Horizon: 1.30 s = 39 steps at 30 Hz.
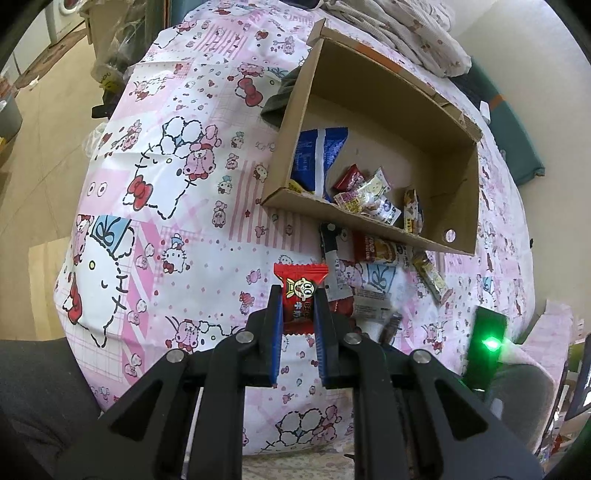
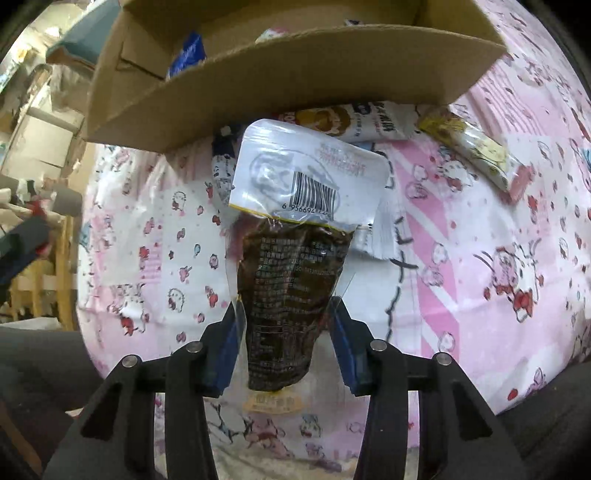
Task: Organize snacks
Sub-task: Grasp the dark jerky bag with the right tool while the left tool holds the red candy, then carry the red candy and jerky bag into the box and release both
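My left gripper (image 1: 298,295) is shut on a small red candy packet (image 1: 301,275), held upright above the pink cartoon bedsheet (image 1: 177,206). Beyond it stands an open cardboard box (image 1: 332,216) holding a blue bag (image 1: 317,155) and several small snack packets. In the right wrist view, my right gripper (image 2: 286,306) is shut on a clear pouch (image 2: 295,258) of dark food with a white barcoded top, just in front of the box's near wall (image 2: 295,85).
Loose snacks lie on the sheet by the box: a cookie packet (image 2: 354,122), a yellow bar (image 2: 476,151), a dark stick packet (image 2: 223,162). A folded blanket (image 1: 406,33) sits behind the box. Floor and furniture lie off the bed's left side.
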Motion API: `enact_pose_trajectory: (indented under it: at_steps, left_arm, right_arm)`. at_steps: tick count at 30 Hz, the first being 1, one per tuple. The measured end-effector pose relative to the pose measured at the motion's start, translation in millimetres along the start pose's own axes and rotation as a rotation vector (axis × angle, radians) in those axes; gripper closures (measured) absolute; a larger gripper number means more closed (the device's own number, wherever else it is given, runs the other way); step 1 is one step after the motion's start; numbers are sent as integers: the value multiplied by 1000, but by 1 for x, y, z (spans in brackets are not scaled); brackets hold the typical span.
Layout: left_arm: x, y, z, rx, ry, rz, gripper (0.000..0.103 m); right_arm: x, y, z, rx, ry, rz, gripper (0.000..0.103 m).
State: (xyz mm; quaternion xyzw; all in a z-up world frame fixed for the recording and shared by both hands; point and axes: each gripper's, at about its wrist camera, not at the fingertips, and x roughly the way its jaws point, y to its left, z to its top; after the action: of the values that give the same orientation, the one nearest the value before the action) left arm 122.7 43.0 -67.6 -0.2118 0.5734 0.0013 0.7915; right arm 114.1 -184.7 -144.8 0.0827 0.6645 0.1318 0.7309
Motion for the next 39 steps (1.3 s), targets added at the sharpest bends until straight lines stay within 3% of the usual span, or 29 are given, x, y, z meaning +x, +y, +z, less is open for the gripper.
enact_pose_trajectory:
  at_steps: [5, 10, 20, 27, 39]
  left_arm:
    - [4, 1, -2, 15, 4, 25, 91]
    - [1, -4, 0, 45, -23, 40, 91]
    - [-21, -42, 47, 173, -126, 101, 91]
    - [-18, -68, 87, 243, -170, 136, 91]
    - [37, -93, 117, 288, -131, 147, 91]
  right_arm:
    - [-30, -16, -2, -5, -45, 69, 56]
    - [-76, -6, 13, -42, -130, 117, 55]
    - [-143, 3, 77, -146, -338, 68, 54]
    - [-135, 6, 121, -142, -384, 70, 54]
    - [-107, -14, 173, -112, -361, 59, 52]
